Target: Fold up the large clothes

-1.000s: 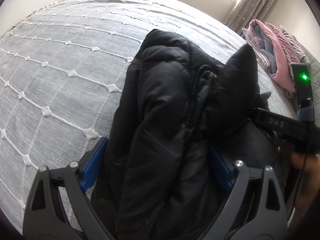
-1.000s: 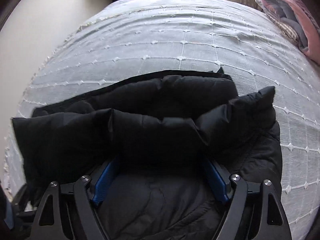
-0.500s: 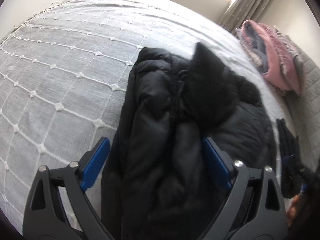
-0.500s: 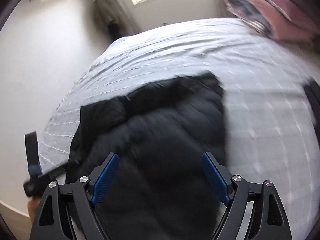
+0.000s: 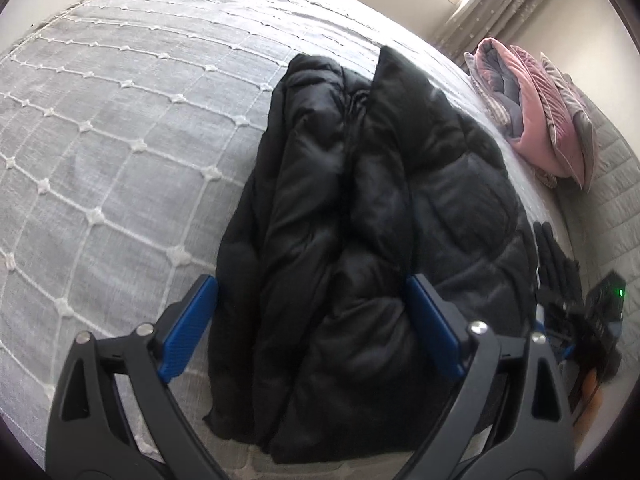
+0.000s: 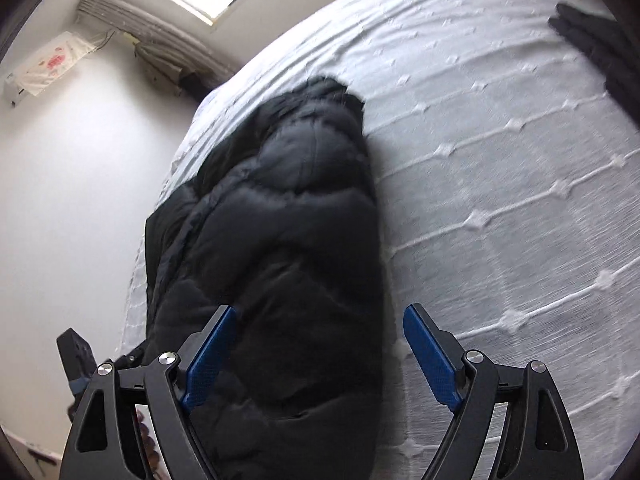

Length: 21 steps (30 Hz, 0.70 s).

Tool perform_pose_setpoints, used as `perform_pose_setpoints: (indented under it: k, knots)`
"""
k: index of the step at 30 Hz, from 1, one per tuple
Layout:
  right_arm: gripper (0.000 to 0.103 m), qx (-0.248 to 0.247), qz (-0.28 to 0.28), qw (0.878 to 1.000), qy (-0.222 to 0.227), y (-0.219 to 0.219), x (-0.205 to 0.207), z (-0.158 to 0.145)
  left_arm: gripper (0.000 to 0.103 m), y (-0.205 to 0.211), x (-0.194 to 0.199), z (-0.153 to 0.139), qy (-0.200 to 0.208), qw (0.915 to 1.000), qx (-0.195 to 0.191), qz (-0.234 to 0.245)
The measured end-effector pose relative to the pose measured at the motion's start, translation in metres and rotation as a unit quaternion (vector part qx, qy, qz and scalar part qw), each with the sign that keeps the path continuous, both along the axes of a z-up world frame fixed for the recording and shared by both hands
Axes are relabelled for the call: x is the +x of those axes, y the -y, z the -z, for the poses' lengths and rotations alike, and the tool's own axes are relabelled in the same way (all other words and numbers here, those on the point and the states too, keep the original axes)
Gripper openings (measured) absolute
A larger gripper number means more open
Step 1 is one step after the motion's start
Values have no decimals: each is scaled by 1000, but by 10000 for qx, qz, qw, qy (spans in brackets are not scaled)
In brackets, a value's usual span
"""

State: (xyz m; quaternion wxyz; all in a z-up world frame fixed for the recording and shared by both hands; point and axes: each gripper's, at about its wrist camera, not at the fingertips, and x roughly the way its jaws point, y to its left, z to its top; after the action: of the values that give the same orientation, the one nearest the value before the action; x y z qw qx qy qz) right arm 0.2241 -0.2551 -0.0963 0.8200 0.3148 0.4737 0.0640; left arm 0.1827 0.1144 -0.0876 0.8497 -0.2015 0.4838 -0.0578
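The left gripper (image 5: 312, 324) hung over the bed with its 2 blue-padded jaws spread wide, clasping nothing; the black puffer jacket (image 5: 360, 216) lay below and between them, and whether the pads brushed the fabric could not be told. The right gripper (image 6: 316, 354) was likewise spread apart and empty, its left pad over the jacket (image 6: 280, 240) and its right pad over the bare bedspread (image 6: 500, 160). The jacket rested folded into a long, narrow bundle on the pale grey quilted bedspread (image 5: 120, 128). Beyond it, near the curtained window (image 5: 480, 8), sat a heap of pink and grey bedding (image 5: 536, 112). A dark garment (image 5: 556, 264) lay at the bed's edge, near the right gripper's body (image 5: 600, 312) with its green light.
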Motion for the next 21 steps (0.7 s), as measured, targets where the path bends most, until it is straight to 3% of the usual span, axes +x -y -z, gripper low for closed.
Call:
perform_pose_setpoints:
  k: [4, 7, 13, 18, 21]
  knots:
    - [86, 71, -67, 9999, -98, -4, 3, 7, 96, -16, 4, 14, -316, 9970, -698, 92]
    - [86, 142, -108, 9997, -140, -6, 3, 10, 96, -29, 7, 30, -627, 9886, -1367, -51]
    - [86, 385, -113, 9988, -284, -4, 6, 22, 97, -22, 8, 25, -470, 9941, -978, 95]
    - [86, 557, -123, 9978, -331, -4, 6, 28, 99, -26, 8, 38, -669, 9882, -1376, 41]
    - [86, 697, -92, 9969, -352, -2, 7, 30, 99, -29, 5, 37, -663, 9885, -1361, 66]
